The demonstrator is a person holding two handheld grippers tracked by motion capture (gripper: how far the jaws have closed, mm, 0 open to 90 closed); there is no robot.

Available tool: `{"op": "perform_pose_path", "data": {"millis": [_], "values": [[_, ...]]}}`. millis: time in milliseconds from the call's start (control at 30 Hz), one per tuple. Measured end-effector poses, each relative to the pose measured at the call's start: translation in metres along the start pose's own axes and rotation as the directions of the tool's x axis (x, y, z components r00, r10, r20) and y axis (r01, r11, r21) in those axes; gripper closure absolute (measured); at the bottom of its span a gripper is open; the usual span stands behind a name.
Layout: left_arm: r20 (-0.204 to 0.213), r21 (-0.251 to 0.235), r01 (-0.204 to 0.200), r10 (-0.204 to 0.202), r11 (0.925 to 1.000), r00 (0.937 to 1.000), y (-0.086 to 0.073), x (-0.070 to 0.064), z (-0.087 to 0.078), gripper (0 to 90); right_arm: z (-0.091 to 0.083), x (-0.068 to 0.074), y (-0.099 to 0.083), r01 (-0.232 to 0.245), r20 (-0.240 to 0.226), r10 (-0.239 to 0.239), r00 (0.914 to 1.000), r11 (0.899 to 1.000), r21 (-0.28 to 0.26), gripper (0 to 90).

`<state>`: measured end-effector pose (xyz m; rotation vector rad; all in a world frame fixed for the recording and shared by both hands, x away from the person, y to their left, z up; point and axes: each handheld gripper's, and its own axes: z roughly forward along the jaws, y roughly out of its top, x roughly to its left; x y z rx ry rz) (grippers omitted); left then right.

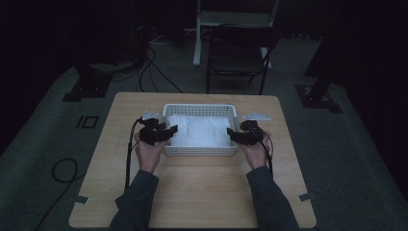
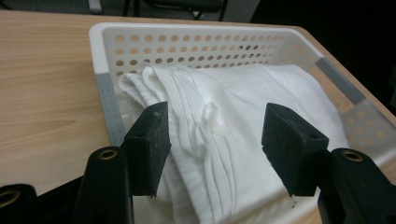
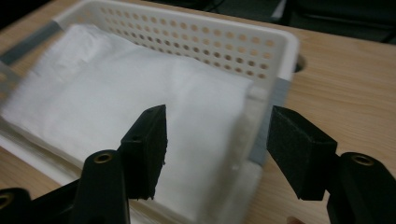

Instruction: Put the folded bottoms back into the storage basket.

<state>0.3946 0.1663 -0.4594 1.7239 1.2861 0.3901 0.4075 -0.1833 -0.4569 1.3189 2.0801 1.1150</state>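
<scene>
- High view first: a white perforated basket point(image 1: 200, 150) sits in the middle of the wooden table point(image 1: 192, 192), and a folded white cloth point(image 1: 199, 131) lies inside it, filling most of the floor of the basket.
- The left gripper point(image 1: 169, 132) hangs over the basket's left end and the right gripper point(image 1: 232, 135) over its right end, one at each short side.
- Left gripper view: both black jaws stand wide apart with nothing between them, straddling the ribbed, folded edge of the cloth point(image 2: 224, 130) just inside the basket wall point(image 2: 105, 88).
- Right gripper view: the jaws are likewise spread and empty; one hangs over the cloth point(image 3: 140, 102), the other outside the basket's end wall point(image 3: 275, 56), so the wall sits in the gap.
- The step in hand looks like taking hold of the cloth at both ends to lift it out.
- To do it well, the right gripper should shift inward so both jaws clear the wall and close on fabric alone, not on plastic.
- The left gripper should bite across all the stacked folds at the edge, deep enough that no layer slips free.
- Both should close together and rise level, or the light basket may tip or come up with the cloth.
</scene>
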Motion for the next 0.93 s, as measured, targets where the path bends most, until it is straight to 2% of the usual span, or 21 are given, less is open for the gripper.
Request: {"op": "perform_pose_path", "data": {"millis": [100,267,367,467,567,733,800,867,933], "values": [[-0.006,-0.019,-0.025,0.025,0.9995,0.9997,-0.011,-0.001,-0.011,41.0,-0.008,0.001,-0.009,0.027,0.012,-0.027,0.9996,1.0,-0.006,38.3],[-0.029,-0.034,-0.045,0.044,0.9984,0.9986,-0.021,0.0,-0.023,40.2,-0.017,0.001,-0.02,0.049,0.039,-0.048,0.9981,0.999,-0.012,38.9],[-0.029,-0.041,-0.046,0.045,0.9981,0.9986,-0.025,0.002,-0.027,39.9,-0.02,0.0,-0.023,0.047,0.038,-0.046,0.9982,0.999,-0.017,38.9],[-0.058,-0.043,-0.064,0.061,0.997,0.9964,-0.032,0.006,-0.033,39.8,-0.025,-0.003,-0.025,0.039,0.04,-0.039,0.9985,0.999,-0.018,38.9],[-0.085,-0.061,-0.061,0.056,0.9963,0.9949,-0.034,0.011,-0.038,39.5,-0.028,-0.008,-0.031,0.029,0.054,-0.029,0.9981,0.999,-0.016,38.9],[-0.147,-0.052,-0.078,0.07,0.9956,0.9867,-0.042,0.018,-0.038,39.5,-0.028,-0.02,-0.042,-0.004,0.073,0.004,0.9974,1.0,0.0,39.0],[-0.157,-0.045,-0.078,0.07,0.9959,0.9851,-0.044,0.019,-0.037,39.4,-0.027,-0.023,-0.044,-0.007,0.084,0.006,0.9964,1.0,0.008,39.0],[-0.194,-0.022,-0.081,0.076,0.9964,0.9782,-0.048,0.024,-0.035,39.0,-0.024,-0.03,-0.05,-0.033,0.087,0.031,0.9957,0.999,0.023,39.5],[-0.209,-0.015,-0.077,0.072,0.997,0.9752,-0.05,0.028,-0.035,39.0,-0.022,-0.034,-0.052,-0.044,0.095,0.041,0.9947,0.999,0.03,39.5]]}}
